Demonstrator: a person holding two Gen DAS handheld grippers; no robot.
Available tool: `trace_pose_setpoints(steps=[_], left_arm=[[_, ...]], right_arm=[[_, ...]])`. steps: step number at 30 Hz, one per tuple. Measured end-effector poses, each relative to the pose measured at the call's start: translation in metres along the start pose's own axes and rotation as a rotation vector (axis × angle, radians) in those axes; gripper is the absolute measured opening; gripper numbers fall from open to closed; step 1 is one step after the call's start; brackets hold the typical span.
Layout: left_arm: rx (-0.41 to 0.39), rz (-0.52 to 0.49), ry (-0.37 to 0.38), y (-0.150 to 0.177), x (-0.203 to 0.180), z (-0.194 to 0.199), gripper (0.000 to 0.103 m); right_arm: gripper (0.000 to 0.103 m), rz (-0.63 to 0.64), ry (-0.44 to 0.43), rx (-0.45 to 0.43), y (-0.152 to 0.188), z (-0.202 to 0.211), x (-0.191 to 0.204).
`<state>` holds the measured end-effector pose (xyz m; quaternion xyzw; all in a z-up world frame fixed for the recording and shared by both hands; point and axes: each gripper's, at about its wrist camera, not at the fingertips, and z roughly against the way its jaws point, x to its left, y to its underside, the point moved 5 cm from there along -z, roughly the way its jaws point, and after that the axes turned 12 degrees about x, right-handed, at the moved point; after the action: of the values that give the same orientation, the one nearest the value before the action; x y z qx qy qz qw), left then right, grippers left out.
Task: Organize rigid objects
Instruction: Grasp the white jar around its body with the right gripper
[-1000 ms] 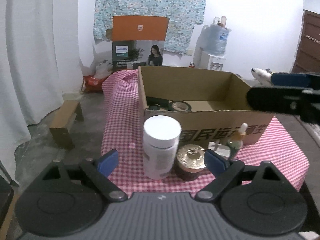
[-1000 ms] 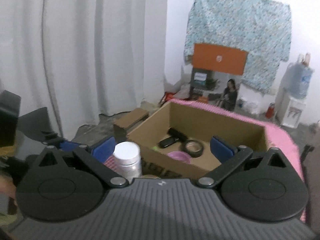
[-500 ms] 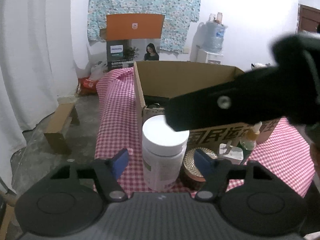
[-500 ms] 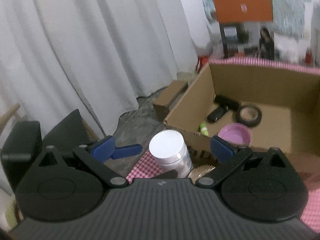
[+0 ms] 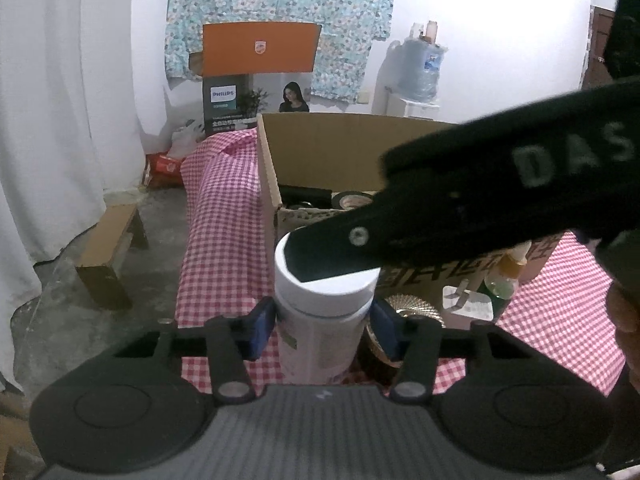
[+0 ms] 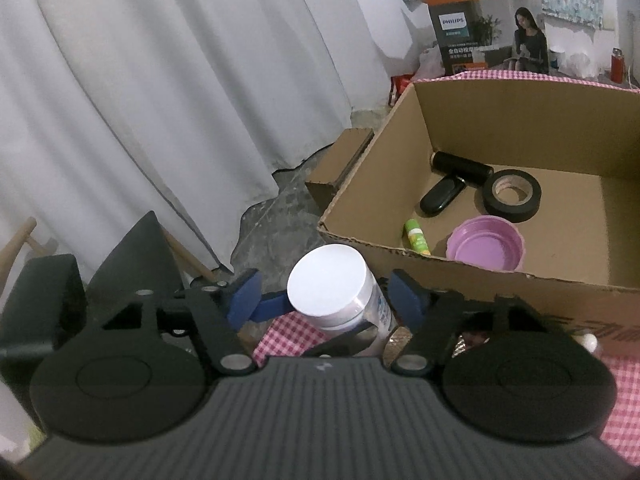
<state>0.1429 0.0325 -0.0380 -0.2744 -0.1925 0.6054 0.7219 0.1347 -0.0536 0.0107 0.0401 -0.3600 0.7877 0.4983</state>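
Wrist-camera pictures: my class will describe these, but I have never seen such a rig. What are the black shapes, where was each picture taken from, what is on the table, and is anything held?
There is no robot. A person holds a two-finger gripper in each hand, each with a camera looking along its fingers. One picture is from the left gripper, the other from the right gripper. A white bottle stands on the checked cloth before a cardboard box holding a tape roll and a purple lid. Both grippers' jaws are closing around the bottle. The left pads seem to touch its sides; the right pads are not yet touching its cap.
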Motion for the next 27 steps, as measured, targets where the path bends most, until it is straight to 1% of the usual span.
trace_pose_setpoints(steps=[3,5,9,14,19,27], left_arm=[[-0.001,0.004,-0.002,0.000,0.000,0.001,0.054],[0.004,0.004,-0.005,0.000,0.001,0.002,0.053],[0.014,-0.010,-0.007,0.002,-0.001,0.006,0.053],[0.021,-0.021,-0.019,0.000,-0.002,0.003,0.054],[0.027,-0.028,-0.032,-0.002,-0.001,-0.002,0.054],[0.031,-0.009,-0.034,-0.004,0.000,-0.004,0.054]], right_arm=[[0.053,-0.004,-0.007,0.011,-0.003,-0.005,-0.002],[0.050,-0.005,-0.007,0.014,-0.003,-0.006,-0.002],[0.050,0.007,-0.007,0.016,-0.003,-0.005,-0.001],[0.050,0.005,-0.001,0.027,-0.004,-0.010,-0.004],[0.050,0.001,-0.012,0.037,-0.004,-0.014,-0.006],[0.049,0.019,-0.003,0.036,-0.006,-0.018,-0.005]])
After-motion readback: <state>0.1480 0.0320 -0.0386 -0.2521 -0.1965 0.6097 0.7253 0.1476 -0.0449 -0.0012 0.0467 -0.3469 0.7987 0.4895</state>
